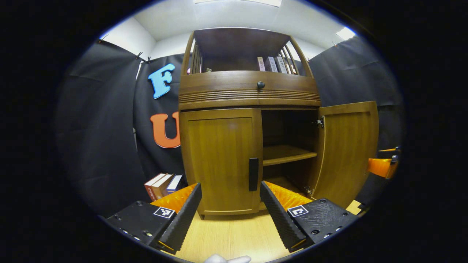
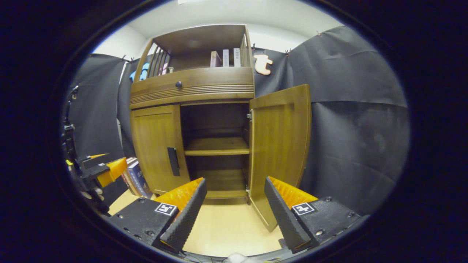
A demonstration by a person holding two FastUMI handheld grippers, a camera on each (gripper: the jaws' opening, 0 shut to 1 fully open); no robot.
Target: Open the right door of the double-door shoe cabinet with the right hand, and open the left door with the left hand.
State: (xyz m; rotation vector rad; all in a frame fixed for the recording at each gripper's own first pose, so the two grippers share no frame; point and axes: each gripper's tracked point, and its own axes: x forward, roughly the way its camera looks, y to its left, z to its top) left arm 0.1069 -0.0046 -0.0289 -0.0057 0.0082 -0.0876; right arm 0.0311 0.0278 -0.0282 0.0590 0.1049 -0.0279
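Cabinet (image 1: 248, 95) stands on a pale floor (image 1: 234, 233) against the black cloth. We see its right door (image 1: 347, 149) swung wide, showing one shelf (image 1: 287, 153) inside; the back of the compartment is too dark to make out. Left door (image 1: 219, 160) sits shut, with its dark handle (image 1: 253, 174) at the inner edge. Above the doors, a drawer front with a small knob (image 1: 260, 85), then an open top shelf holding a few books (image 1: 272, 64); their spines are too small to tell apart.

More books (image 1: 162, 185) stand on the floor left of the cabinet, partly hidden behind our left gripper's finger.

Left gripper (image 1: 231, 204): fingers spread, holding nothing, short of the left door, with the handle in line with the gap between them. Right gripper (image 2: 236, 204): fingers also apart and empty, short of the open compartment; the right door's lower edge is just beyond its right finger. The left gripper shows at the left edge of the right gripper view, cut off there.
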